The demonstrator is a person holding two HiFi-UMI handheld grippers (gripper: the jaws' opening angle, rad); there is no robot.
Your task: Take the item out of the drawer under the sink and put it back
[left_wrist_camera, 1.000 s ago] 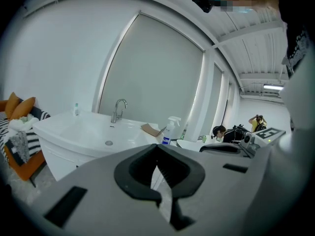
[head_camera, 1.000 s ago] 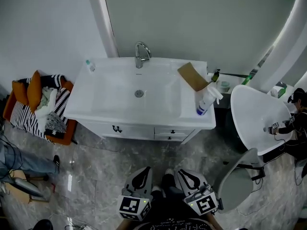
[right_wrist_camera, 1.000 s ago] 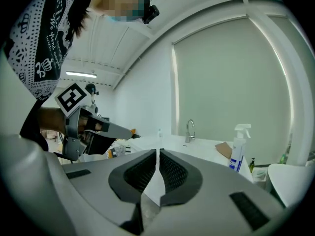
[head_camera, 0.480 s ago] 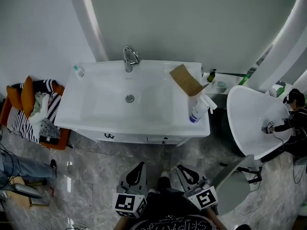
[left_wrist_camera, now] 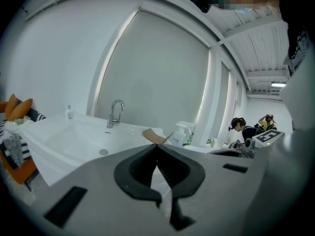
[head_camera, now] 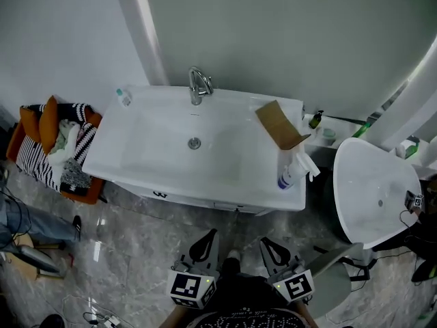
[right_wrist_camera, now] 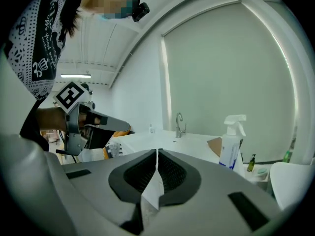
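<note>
The white sink vanity [head_camera: 157, 159] stands ahead of me, and only a thin strip of its shut drawer fronts [head_camera: 227, 206] shows under the basin. My left gripper [head_camera: 208, 235] and right gripper [head_camera: 267, 242] hang side by side over the floor just in front of it, both pointing at the vanity. Both are shut with nothing between the jaws. In the left gripper view the jaws of the left gripper [left_wrist_camera: 157, 146] meet at the tip. In the right gripper view the right gripper [right_wrist_camera: 157, 152] is closed the same way. What lies in the drawers is hidden.
On the counter are a faucet [head_camera: 198, 85], a folded cardboard piece [head_camera: 280, 126], a spray bottle [head_camera: 293, 172] and a small bottle [head_camera: 123, 97]. An orange basket of clothes [head_camera: 48, 149] sits at the left. A white round table [head_camera: 372, 190] and a grey chair [head_camera: 334, 279] stand at the right.
I have come closer to the vanity: it sits lower in the head view and less of the drawer fronts shows. Both grippers stay shut and empty.
</note>
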